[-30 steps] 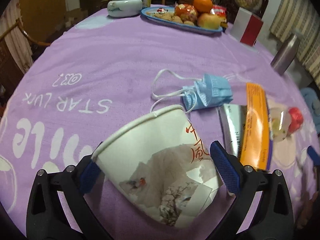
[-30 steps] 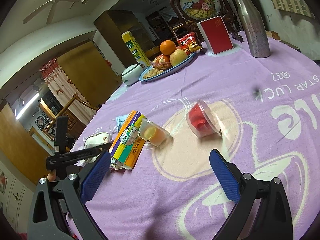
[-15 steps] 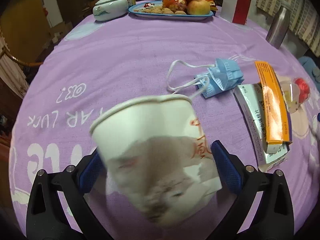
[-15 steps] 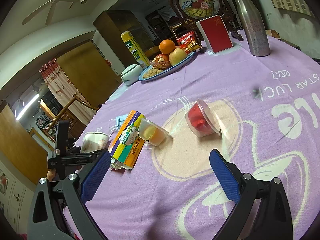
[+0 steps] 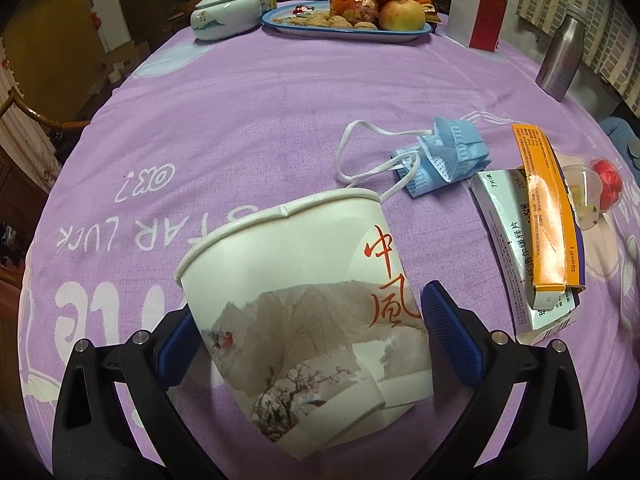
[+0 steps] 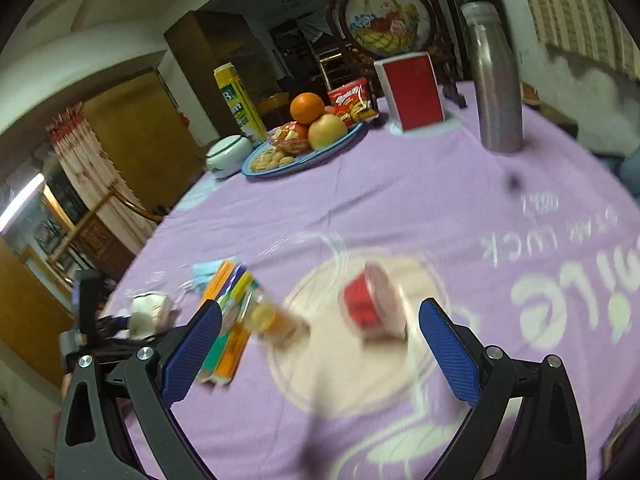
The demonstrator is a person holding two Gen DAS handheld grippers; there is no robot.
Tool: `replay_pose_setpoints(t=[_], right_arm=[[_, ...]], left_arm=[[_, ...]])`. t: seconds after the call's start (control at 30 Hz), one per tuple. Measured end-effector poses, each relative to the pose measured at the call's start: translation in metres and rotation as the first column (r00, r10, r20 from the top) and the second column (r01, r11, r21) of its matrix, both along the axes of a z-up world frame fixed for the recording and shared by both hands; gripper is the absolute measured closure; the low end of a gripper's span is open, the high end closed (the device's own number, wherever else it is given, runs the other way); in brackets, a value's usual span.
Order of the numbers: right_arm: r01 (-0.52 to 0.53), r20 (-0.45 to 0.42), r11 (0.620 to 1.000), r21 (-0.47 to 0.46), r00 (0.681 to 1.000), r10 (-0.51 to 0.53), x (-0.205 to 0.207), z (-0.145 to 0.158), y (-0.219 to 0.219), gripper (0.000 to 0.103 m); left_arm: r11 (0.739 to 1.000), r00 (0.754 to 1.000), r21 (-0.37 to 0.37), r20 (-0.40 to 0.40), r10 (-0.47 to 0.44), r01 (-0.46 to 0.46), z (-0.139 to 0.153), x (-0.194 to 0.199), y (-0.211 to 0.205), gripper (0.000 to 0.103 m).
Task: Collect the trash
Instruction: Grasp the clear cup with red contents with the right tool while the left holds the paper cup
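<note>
The left tongs [image 5: 308,344] grip a crumpled paper cup [image 5: 308,300] between their blue pads, carrying it clear of the purple table [image 5: 248,120]; a second ago the cup lay tilted low against the cloth, and it now rides more upright, a sign the first piece of trash is likely secured and ready to be carried off. The right tongs [image 6: 320,352] hang open and empty above the table, and their view has gone blurred and dropped closer to a red-filled plastic cup [image 6: 370,310] and a yellow-filled one [image 6: 272,318], which suggests a reach toward one of them has begun.

Only the left view shows the remaining litter sharply: a crumpled blue face mask [image 5: 448,156] with loose ear loops just beyond the cup, and an orange box [image 5: 546,216] lying across a white medicine box [image 5: 508,248] to its right. Only the right view takes in the left tongs from outside, small at the table's far edge with the cup in them, plus the fruit plate [image 6: 344,140] and steel bottle [image 6: 496,80] well behind.
</note>
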State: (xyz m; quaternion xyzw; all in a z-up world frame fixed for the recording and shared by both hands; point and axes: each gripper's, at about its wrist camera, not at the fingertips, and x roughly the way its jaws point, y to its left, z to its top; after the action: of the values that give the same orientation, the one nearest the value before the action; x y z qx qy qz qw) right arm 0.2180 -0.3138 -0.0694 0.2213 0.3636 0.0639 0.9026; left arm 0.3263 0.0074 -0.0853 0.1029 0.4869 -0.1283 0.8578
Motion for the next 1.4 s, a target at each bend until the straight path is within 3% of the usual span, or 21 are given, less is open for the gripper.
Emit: replay_pose_setpoints(t=[0.17, 0.4, 0.5, 0.53, 0.7, 0.83, 0.97, 1.1, 1.2, 1.33, 1.4], right_arm=[[-0.016, -0.051, 0.999, -0.043, 0.999, 0.014, 0.019, -0.021, 0.010, 0.018], [-0.031, -0.116, 0.989, -0.146, 0.993, 0.014, 0.028, -0.036, 0.017, 0.025], [-0.033, -0.151, 0.993, -0.111, 0.988, 0.016, 0.032, -0.043, 0.011, 0.062], [-0.021, -0.147, 0.995, -0.095, 0.989, 0.006, 0.031, -0.043, 0.006, 0.063], [0.024, -0.030, 0.997, -0.069, 0.999, -0.027, 0.014, -0.025, 0.000, 0.064], [-0.022, -0.062, 0.998, -0.052, 0.998, 0.018, 0.015, -0.030, 0.007, 0.068], [-0.027, -0.059, 0.995, -0.098, 0.998, 0.021, 0.016, -0.028, 0.013, 0.066], [-0.025, -0.073, 0.993, -0.112, 0.997, 0.017, 0.018, -0.030, 0.013, 0.052], [-0.036, -0.102, 0.994, -0.099, 0.994, 0.026, 0.021, -0.035, 0.013, 0.041], [-0.070, -0.144, 0.996, -0.057, 0.988, 0.061, 0.024, -0.044, 0.014, 0.041], [-0.122, -0.177, 0.992, -0.020, 0.977, 0.117, 0.026, -0.051, 0.021, 0.046]], left_arm=[[1.000, 1.000, 0.000, 0.000, 0.001, -0.001, 0.000, 0.000, 0.000, 0.005], [1.000, 1.000, 0.000, 0.002, 0.015, -0.015, 0.001, -0.002, 0.000, 0.005], [1.000, 1.000, -0.004, 0.003, 0.019, -0.019, 0.001, -0.002, 0.001, 0.006], [1.000, 1.000, -0.005, 0.004, 0.021, -0.021, 0.001, -0.002, 0.002, 0.006], [0.997, 0.998, -0.063, 0.035, 0.054, -0.051, 0.009, -0.005, 0.013, 0.006], [0.993, 0.996, -0.085, 0.042, 0.080, -0.076, 0.012, -0.003, 0.018, 0.006], [0.994, 0.996, -0.065, 0.016, 0.086, -0.085, 0.007, 0.001, 0.016, 0.006], [0.996, 0.997, -0.044, 0.007, 0.080, -0.079, 0.005, 0.002, 0.013, 0.008], [0.992, 0.997, -0.101, 0.022, 0.080, -0.078, 0.009, 0.000, 0.020, 0.018], [0.984, 0.993, -0.160, 0.069, 0.093, -0.081, 0.019, -0.006, 0.026, 0.021], [0.979, 0.990, -0.192, 0.107, 0.088, -0.067, 0.027, -0.012, 0.027, 0.021]])
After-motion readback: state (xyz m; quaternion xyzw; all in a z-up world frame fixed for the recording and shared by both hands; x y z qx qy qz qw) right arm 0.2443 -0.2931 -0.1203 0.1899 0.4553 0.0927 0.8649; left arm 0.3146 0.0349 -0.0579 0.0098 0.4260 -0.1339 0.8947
